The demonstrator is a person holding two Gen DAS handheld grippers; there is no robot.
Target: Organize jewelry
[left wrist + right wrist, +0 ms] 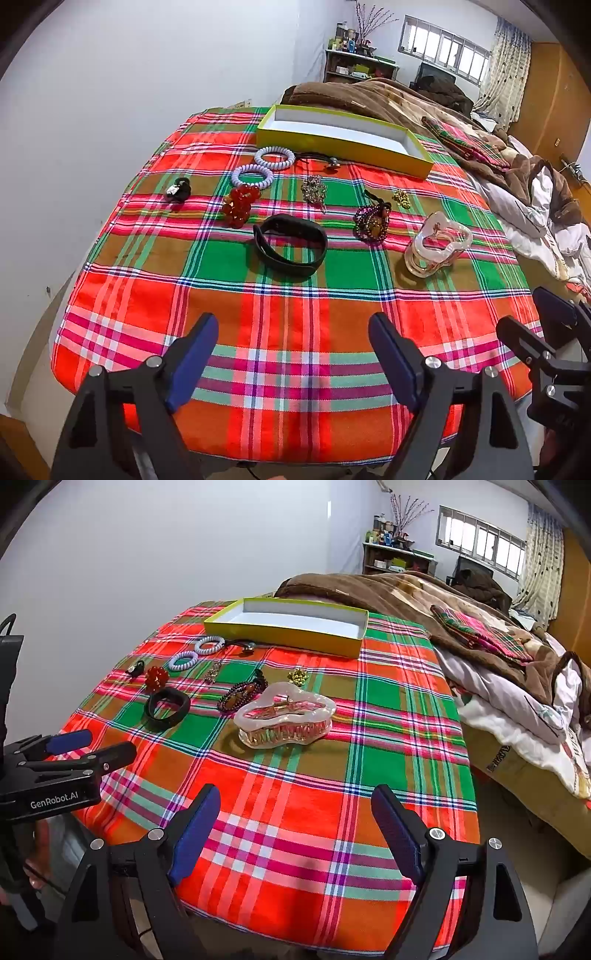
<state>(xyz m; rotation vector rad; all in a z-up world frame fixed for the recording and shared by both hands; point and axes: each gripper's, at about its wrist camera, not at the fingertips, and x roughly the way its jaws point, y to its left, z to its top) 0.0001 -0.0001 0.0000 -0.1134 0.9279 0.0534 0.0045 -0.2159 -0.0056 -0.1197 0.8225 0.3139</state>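
Note:
Jewelry lies on a plaid cloth (pixel 295 332): a black wristband (pixel 290 244), a clear pink hair claw (pixel 437 245), a red bead bracelet (pixel 241 205), two white coil hair ties (pixel 274 157), a purple bead bracelet (pixel 373 219), a small black piece (pixel 178 189), a silver chain (pixel 314 190) and a gold piece (pixel 400 198). An empty yellow box (pixel 343 138) sits at the far edge. My left gripper (pixel 293 354) is open and empty over the near cloth. My right gripper (pixel 295 834) is open and empty, short of the hair claw (pixel 285 720).
A bed with brown blankets (pixel 424 590) and white bedding (pixel 517 709) lies to the right. A white wall runs along the left. A shelf (pixel 360 66) and window stand at the back. The left gripper shows at the left of the right wrist view (pixel 92 747).

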